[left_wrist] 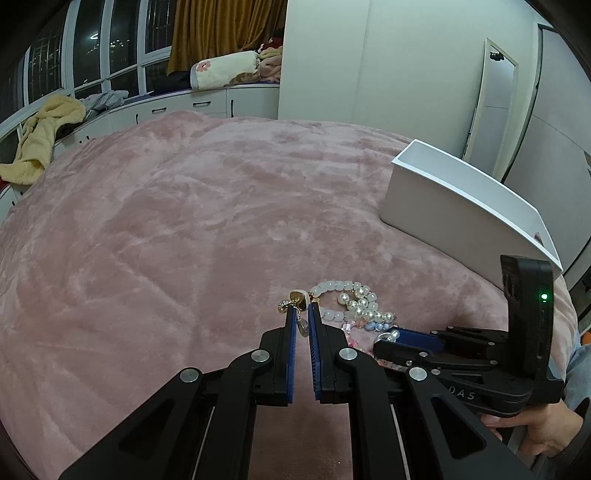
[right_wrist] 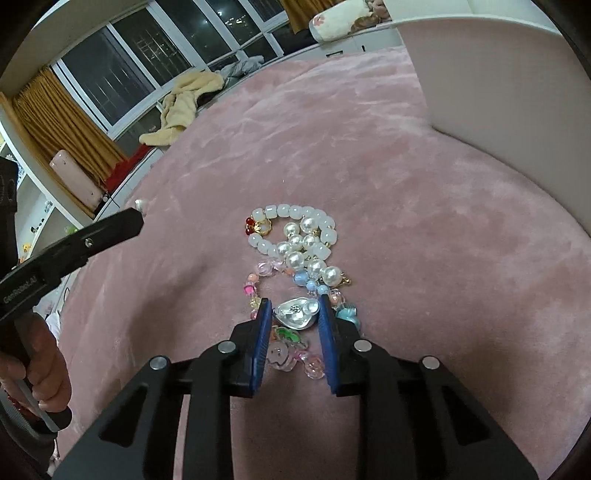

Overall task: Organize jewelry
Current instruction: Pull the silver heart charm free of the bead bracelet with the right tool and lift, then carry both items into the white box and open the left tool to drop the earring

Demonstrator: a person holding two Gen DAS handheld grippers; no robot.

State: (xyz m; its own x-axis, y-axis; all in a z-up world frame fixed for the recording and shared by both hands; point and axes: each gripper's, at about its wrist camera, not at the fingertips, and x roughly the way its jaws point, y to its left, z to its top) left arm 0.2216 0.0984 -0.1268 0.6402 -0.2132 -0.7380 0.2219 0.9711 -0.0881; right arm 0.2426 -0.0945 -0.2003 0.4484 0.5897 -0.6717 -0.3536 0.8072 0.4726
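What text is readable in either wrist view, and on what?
"DAS": white letters on the right gripper's black body, left wrist view; anything before them is hidden.
"GenRobot.AI": white print on the left gripper's black body, right wrist view; small but legible.
No print on the white storage box, jewelry pile or pink blanket.

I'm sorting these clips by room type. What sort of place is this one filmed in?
Most likely a bedroom at night: a bed under a pink plush blanket, folded bedding on a window-side cabinet ledge, mustard curtains beside dark windows, and a leaning mirror.
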